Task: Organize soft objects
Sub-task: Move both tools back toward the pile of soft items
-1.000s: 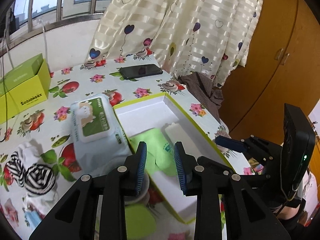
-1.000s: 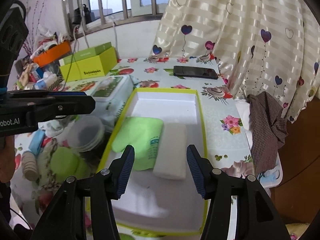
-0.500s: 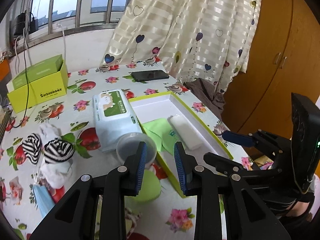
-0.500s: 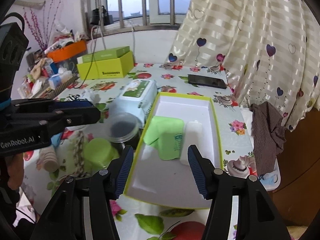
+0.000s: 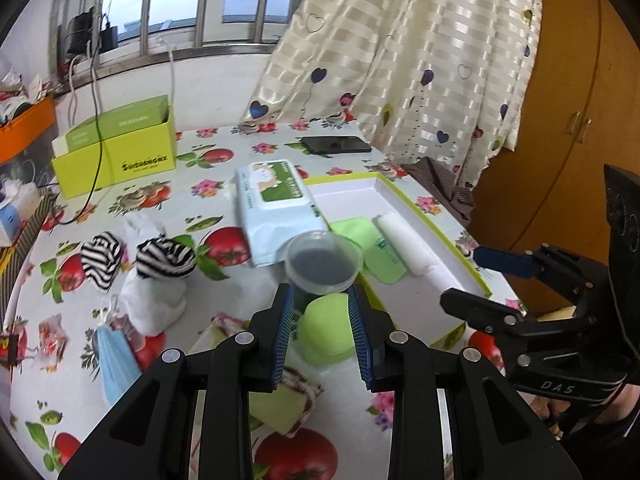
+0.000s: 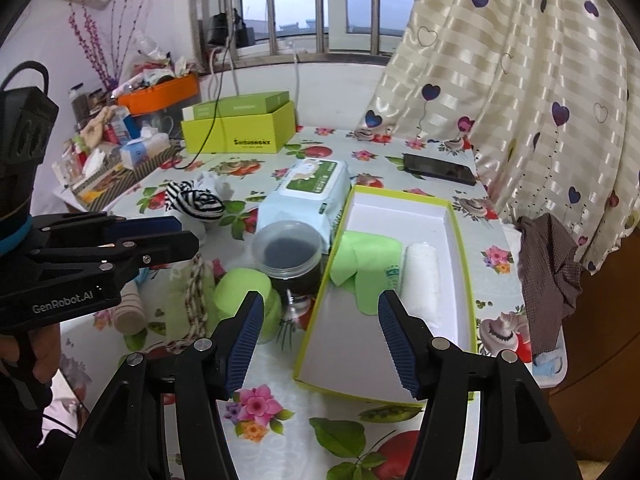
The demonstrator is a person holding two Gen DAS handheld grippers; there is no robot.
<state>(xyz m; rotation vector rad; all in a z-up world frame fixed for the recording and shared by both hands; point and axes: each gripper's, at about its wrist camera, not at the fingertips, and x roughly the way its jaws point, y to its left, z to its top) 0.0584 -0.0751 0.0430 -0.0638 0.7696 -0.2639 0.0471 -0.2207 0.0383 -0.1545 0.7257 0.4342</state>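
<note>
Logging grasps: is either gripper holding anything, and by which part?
Nothing is held: left gripper and right gripper are both open and empty above the table.

left claw [image 5: 321, 330]: matte black frame, ribbed blue finger pads, silver round screws, white "GenRobot.AI" lettering on its side | right claw [image 6: 320, 338]: same black build, blue ribbed pads, silver screws, "DAS" lettering on its body | bare skin at grips
</note>
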